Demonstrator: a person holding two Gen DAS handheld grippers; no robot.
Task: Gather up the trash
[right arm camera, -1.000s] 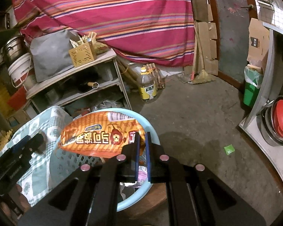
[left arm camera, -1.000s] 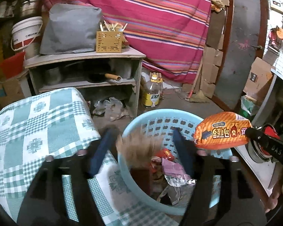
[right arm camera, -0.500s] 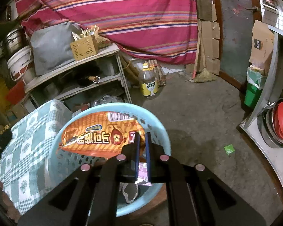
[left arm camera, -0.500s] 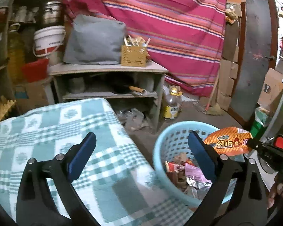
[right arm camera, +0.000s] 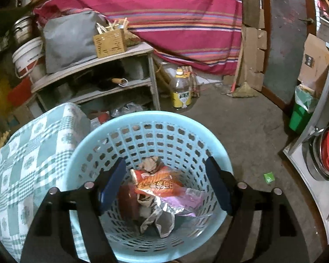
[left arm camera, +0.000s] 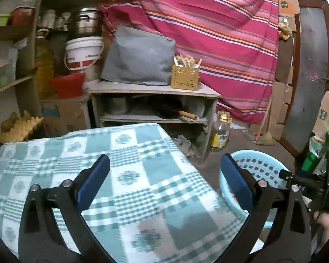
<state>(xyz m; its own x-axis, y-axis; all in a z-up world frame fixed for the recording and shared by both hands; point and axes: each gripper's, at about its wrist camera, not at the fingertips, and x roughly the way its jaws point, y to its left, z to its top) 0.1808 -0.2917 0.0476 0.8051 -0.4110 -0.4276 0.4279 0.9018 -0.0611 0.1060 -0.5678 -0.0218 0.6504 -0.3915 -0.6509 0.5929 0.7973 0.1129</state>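
Note:
A light-blue perforated basket (right arm camera: 142,118) stands on the floor beside the checked table. Inside it an orange snack bag (right arm camera: 158,182) lies on top of crumpled foil and paper wrappers. My right gripper (right arm camera: 165,176) hangs over the basket's mouth; its jaws are opening, with nothing pressed between them and the bag loose below. My left gripper (left arm camera: 164,174) stands wide open and empty over the green-and-white checked tablecloth (left arm camera: 129,157). In the left wrist view the basket (left arm camera: 258,160) shows at the right, and the right gripper's body sits at the right edge.
A grey shelf unit (left arm camera: 153,92) with a yellow utensil box (left arm camera: 185,80) and a grey bag stands behind the table. An oil bottle (right arm camera: 183,92) and a green bin (right arm camera: 300,114) stand on the floor. A small green scrap (right arm camera: 269,177) lies right of the basket.
My right gripper has opened and the orange snack bag has dropped into the basket. My left gripper has opened wide and drawn back from the basket to over the tablecloth.

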